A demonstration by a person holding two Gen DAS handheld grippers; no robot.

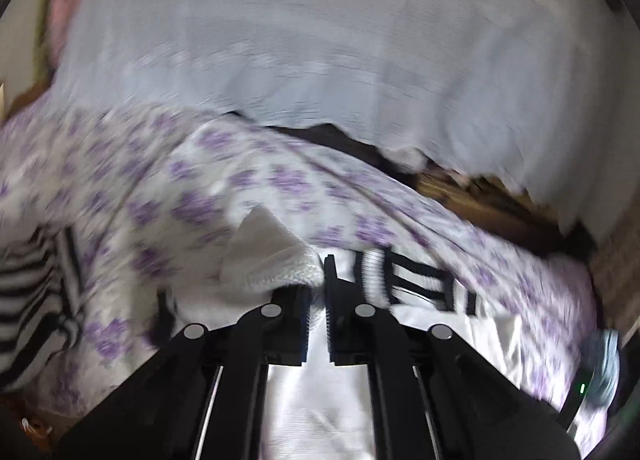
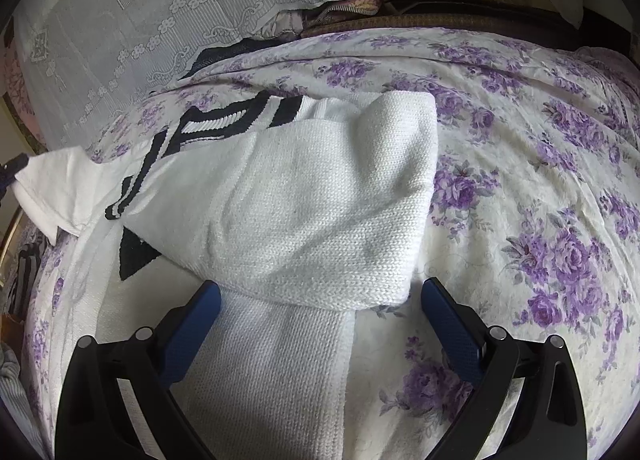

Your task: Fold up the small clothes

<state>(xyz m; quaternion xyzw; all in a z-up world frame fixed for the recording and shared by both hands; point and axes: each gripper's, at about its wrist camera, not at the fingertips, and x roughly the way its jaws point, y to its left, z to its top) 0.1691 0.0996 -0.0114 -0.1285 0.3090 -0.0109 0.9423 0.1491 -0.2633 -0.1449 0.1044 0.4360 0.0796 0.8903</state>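
Purple-flowered bedsheet (image 2: 540, 179) covers the bed, with a pale lace coverlet (image 2: 140, 19) across the upper left of the frame. On it, centre frame, lies the white knit sweater (image 2: 320, 187), thick, with black trim at its left and one panel folded over. The left tool (image 1: 318, 300) is nearly closed, pinching a sweater edge; the blur there suggests fast motion. The right tool (image 2: 320, 300) is spread wide, straddling the lower fold. Pulling hard from one corner could drag the folded panel askew.
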